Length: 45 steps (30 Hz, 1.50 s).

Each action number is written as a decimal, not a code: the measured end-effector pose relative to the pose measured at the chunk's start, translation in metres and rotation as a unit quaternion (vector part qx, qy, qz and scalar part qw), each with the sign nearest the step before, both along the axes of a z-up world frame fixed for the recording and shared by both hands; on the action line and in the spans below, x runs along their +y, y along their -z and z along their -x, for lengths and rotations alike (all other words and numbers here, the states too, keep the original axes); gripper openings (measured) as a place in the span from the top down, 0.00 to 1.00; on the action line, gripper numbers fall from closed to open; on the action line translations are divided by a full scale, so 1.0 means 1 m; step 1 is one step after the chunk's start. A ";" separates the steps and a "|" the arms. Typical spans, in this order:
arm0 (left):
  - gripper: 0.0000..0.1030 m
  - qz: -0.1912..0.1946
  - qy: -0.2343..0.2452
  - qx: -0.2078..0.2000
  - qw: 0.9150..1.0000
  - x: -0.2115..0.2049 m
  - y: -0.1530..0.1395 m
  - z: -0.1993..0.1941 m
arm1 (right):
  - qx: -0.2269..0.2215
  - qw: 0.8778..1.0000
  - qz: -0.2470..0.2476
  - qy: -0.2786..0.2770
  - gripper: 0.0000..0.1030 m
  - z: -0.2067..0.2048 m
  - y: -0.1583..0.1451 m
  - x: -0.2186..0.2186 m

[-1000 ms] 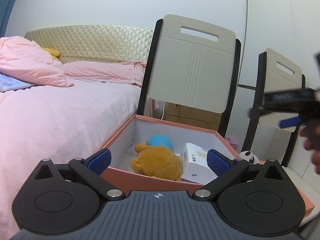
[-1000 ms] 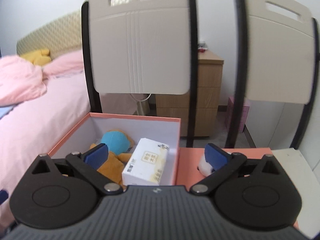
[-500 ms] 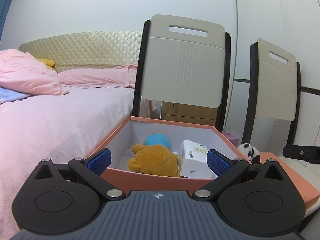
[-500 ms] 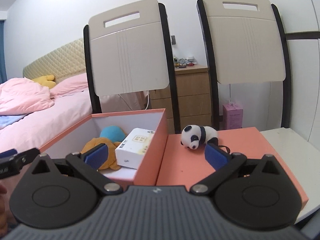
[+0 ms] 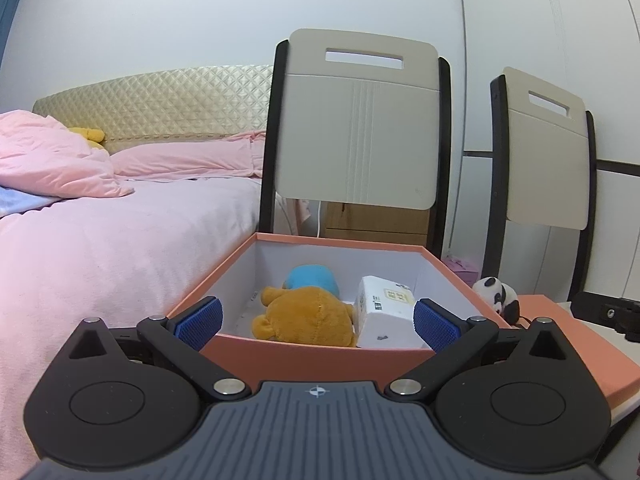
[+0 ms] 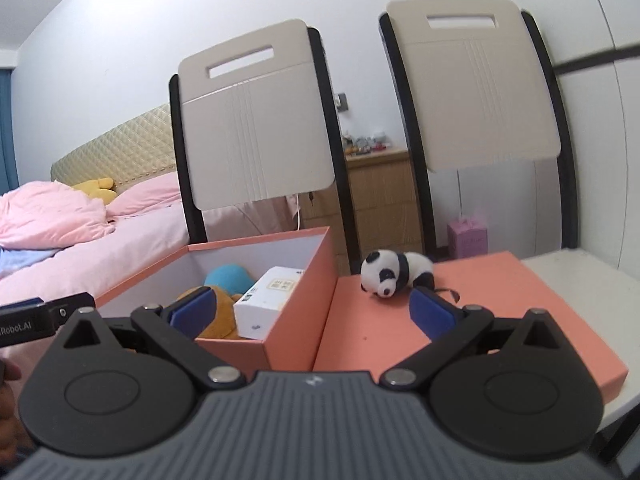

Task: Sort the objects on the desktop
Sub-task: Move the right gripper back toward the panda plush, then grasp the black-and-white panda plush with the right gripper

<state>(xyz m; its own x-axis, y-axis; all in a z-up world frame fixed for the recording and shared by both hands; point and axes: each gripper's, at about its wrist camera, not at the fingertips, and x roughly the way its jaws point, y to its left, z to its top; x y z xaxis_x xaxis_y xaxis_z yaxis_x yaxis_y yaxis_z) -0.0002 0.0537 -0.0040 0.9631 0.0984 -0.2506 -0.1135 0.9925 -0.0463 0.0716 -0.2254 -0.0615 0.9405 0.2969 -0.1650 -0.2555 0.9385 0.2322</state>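
Observation:
An open salmon box (image 5: 312,346) (image 6: 296,344) holds an orange plush bear (image 5: 308,316) (image 6: 218,316), a blue plush (image 5: 314,278) (image 6: 228,278) and a white tissue pack (image 5: 384,312) (image 6: 272,300). A small panda plush (image 6: 394,274) (image 5: 498,296) lies on the salmon lid (image 6: 500,304) (image 5: 576,344) to the right of the box. My left gripper (image 5: 318,322) is open and empty in front of the box's near wall. My right gripper (image 6: 312,312) is open and empty, its right pad (image 6: 430,314) just in front of the panda.
Two beige chairs (image 5: 360,132) (image 6: 476,84) stand behind the white table (image 6: 580,280). A pink bed (image 5: 100,240) lies on the left. A wooden nightstand (image 6: 380,200) and a small pink box (image 6: 468,238) sit behind.
The right gripper has dropped and swung right, from over the box to low beside the lid, bringing the panda into view. The left gripper has backed off slightly. Both stayed open.

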 end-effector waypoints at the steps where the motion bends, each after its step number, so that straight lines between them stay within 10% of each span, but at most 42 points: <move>1: 0.00 0.001 -0.001 0.000 1.000 0.000 0.000 0.000 | -0.002 1.000 0.006 0.003 0.00 0.001 0.000 0.001; 29: 0.00 0.007 -0.001 0.004 1.000 0.000 -0.001 -0.001 | -0.002 1.000 0.023 0.018 0.00 -0.020 -0.011 -0.009; 45: 0.00 0.013 -0.005 0.009 1.000 0.004 0.000 -0.004 | 0.132 0.989 0.040 0.057 0.00 -0.240 0.020 -0.010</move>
